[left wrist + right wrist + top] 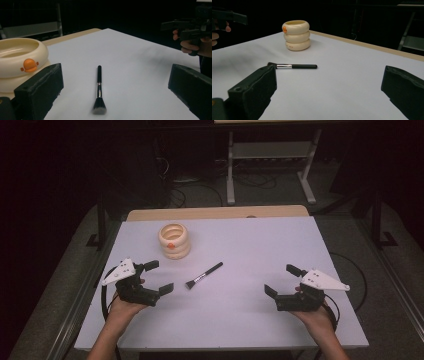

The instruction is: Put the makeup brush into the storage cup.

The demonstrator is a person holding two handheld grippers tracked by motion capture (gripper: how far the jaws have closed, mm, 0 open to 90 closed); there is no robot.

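Note:
A black-handled makeup brush (204, 275) lies on the white table top, bristles toward me; it also lies ahead of the left jaws (99, 90) and partly behind a jaw in the right gripper view (295, 66). A cream ribbed holder (174, 240) with an orange mark stands behind it, seen close (18, 60) and far (296, 35). My left gripper (158, 277) hovers open just left of the brush, holding nothing. My right gripper (282, 280) is open at the table's right, well apart from the brush.
The white table top (250, 245) ends in a wooden strip (215, 212) at the back. Beyond it stand a white metal frame (270, 165) and floor cables. The other hand's gripper (190, 27) appears far off in the left gripper view.

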